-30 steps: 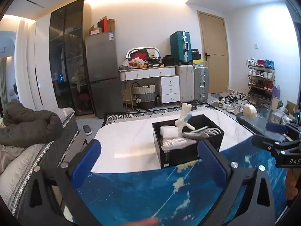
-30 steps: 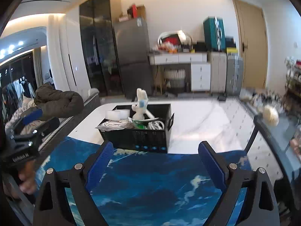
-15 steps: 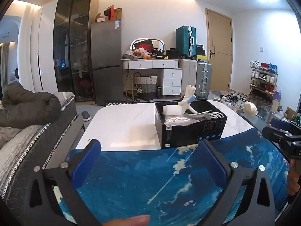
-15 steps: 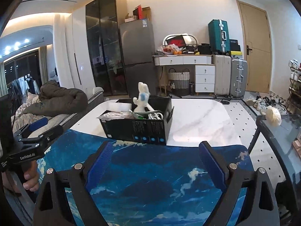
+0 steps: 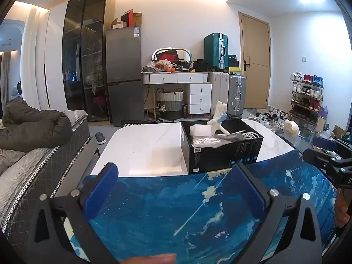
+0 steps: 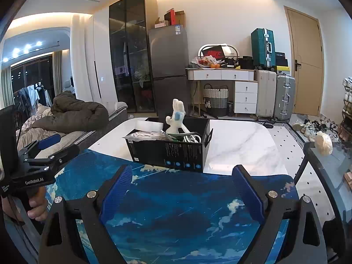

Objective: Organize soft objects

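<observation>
A black box (image 5: 222, 154) (image 6: 173, 151) stands on the white marble table, at the edge of a blue sky-print mat (image 5: 176, 211) (image 6: 176, 209). It holds a white plush rabbit (image 5: 217, 118) (image 6: 177, 118) standing upright, a white roll (image 5: 199, 130), a grey bag (image 6: 143, 135) and white cables (image 6: 192, 138). My left gripper (image 5: 173, 189) is open and empty above the mat, short of the box. My right gripper (image 6: 182, 189) is open and empty, also above the mat, facing the box.
A sofa with a dark green blanket (image 5: 33, 127) (image 6: 74, 114) is on the left. A glass side table (image 6: 330, 160) with a cream ball (image 6: 323, 142) stands to the right. A fridge, drawers, suitcases and shoe rack line the far walls.
Both grippers have tilted up and drawn back a little; the box now sits lower and slightly farther in each view. Both stay open and empty.
</observation>
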Tool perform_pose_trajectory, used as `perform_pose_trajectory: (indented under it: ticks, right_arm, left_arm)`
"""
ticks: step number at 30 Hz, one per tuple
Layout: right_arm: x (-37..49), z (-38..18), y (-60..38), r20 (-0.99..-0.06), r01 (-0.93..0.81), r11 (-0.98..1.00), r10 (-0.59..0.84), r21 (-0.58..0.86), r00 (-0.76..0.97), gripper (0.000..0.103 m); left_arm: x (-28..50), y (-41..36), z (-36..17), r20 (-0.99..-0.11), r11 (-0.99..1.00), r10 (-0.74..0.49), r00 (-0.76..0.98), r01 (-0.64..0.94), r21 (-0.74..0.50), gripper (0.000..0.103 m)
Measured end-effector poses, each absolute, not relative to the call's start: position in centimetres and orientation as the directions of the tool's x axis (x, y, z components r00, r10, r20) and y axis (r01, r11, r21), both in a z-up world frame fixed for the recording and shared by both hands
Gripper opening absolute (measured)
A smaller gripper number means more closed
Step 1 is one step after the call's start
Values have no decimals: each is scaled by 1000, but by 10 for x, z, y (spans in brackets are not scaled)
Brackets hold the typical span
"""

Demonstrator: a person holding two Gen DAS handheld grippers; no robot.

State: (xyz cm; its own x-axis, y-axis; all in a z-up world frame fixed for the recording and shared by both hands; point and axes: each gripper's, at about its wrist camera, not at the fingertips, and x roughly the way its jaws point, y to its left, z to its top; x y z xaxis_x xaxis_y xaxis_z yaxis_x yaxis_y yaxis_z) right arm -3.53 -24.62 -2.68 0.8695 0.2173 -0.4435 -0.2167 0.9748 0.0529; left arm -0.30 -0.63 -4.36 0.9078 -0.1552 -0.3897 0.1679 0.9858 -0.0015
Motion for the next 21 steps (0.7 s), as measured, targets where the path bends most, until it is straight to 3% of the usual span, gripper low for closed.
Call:
perform_pose_trajectory:
  ticks: [21]
  right_arm:
    - [-36,-28,-245,-445,-225,973,222,48,867,93]
  left_arm:
    - [-7,-5,-45,-384,986,-155,910,165,-5,103]
